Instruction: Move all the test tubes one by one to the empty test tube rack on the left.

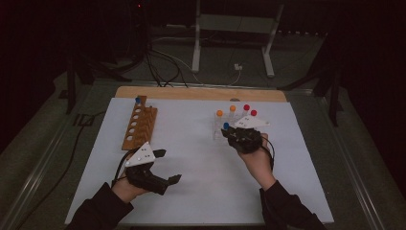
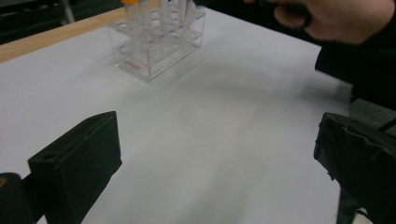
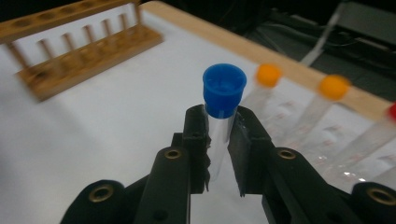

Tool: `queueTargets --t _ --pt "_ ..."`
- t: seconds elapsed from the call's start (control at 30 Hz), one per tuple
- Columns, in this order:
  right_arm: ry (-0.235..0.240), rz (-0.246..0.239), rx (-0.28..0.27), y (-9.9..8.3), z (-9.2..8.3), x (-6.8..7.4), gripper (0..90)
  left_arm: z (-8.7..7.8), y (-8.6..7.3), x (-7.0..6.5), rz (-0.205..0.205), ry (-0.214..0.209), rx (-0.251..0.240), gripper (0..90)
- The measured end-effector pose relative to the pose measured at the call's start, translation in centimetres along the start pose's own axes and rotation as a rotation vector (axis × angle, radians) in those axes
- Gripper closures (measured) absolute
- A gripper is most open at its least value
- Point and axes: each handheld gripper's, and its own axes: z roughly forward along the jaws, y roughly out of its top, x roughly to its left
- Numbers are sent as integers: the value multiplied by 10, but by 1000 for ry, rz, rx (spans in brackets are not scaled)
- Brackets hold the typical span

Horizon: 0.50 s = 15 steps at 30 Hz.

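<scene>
A clear, glossy plastic tube [image 3: 217,140] with a matt blue plastic cap [image 3: 224,88]; matt black plastic tool [image 3: 218,140]; a wooden rack [image 1: 139,127]; a smooth white matt sheet on the wooden desk [image 1: 201,93].

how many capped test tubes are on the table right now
6: one blue-capped tube in the wooden rack, two orange and two red in the clear rack, one blue in the right gripper.

Lab-type recording room: dark walls, white surface [image 1: 201,182] on a wooden board, wooden tube rack [image 1: 140,127], clear tube rack [image 2: 156,44] with capped test tubes [image 1: 232,115], cables [image 1: 163,67] and metal stand [image 1: 232,36] behind.
</scene>
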Motion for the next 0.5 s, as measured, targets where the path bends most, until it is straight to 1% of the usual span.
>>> queueTargets --t 0.07,0.2,0.33,0.4,0.47,0.5 --pt "25 -9 7 -5 -2 7 774 3 4 0 -1 -17 -1 19" --pt "77 -16 16 -14 -5 22 774 9 13 -1 25 -28 -4 20" --pt "131 -20 22 -20 -7 37 774 17 24 -2 48 -52 -22 51" --pt "151 -21 22 -23 -8 44 774 22 30 -3 57 -59 -33 71" --pt "170 -33 26 -24 -9 50 774 27 35 -4 65 -64 -43 78" --pt "178 -33 27 -25 -9 53 774 29 37 -5 71 -69 -46 102"
